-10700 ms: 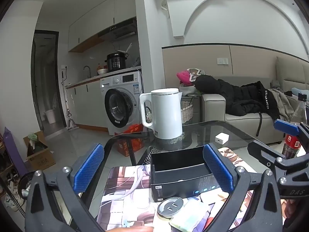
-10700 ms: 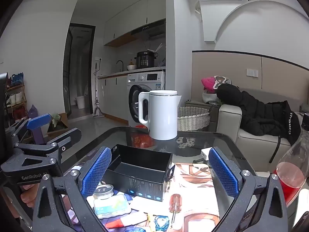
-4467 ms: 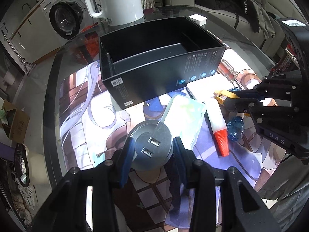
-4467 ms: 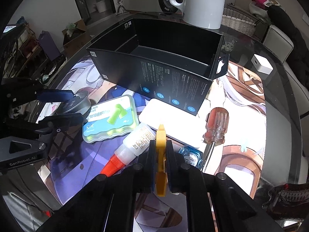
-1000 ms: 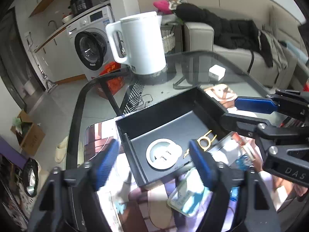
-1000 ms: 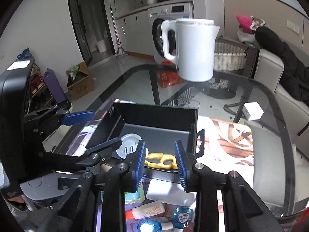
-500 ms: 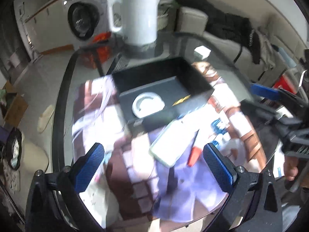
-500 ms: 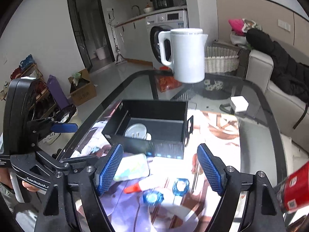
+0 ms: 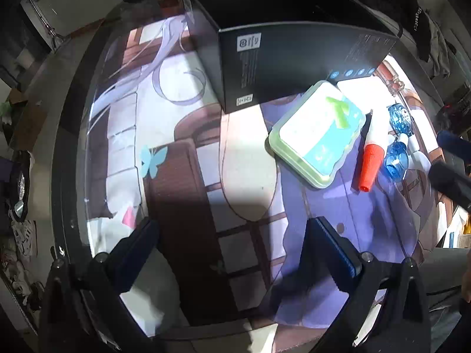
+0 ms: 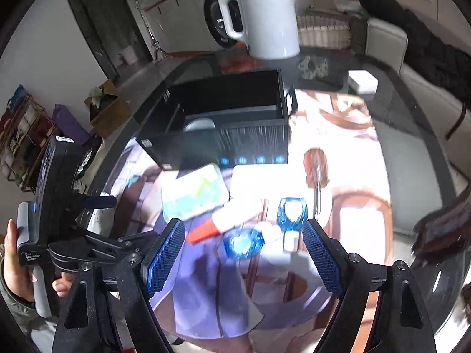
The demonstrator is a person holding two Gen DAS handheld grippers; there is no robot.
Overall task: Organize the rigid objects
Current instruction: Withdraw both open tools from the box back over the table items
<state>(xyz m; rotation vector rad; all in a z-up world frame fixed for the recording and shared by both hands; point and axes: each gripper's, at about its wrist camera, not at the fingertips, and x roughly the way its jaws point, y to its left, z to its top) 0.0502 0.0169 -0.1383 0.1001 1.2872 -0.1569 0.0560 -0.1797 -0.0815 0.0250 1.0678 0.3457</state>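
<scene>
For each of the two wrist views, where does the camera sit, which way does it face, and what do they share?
Left wrist: on the left gripper, facing steeply down at the printed mat; open, empty jaws.
Right wrist: on the right gripper, facing down and forward; open jaws, and a hand holding the other gripper.
Shared: black box, green case, red-capped bottle.

A white electric kettle (image 10: 265, 17) stood on the glass table (image 10: 412, 158) beyond the printed mat (image 9: 188, 153). A small white charger block (image 10: 362, 81) lay near it. Behind were a washing machine (image 10: 216, 14), a wicker basket (image 10: 322, 31), a sofa (image 10: 391, 44) with a black jacket (image 10: 426, 50), and 1 cardboard box (image 10: 110, 108) on the floor.
</scene>
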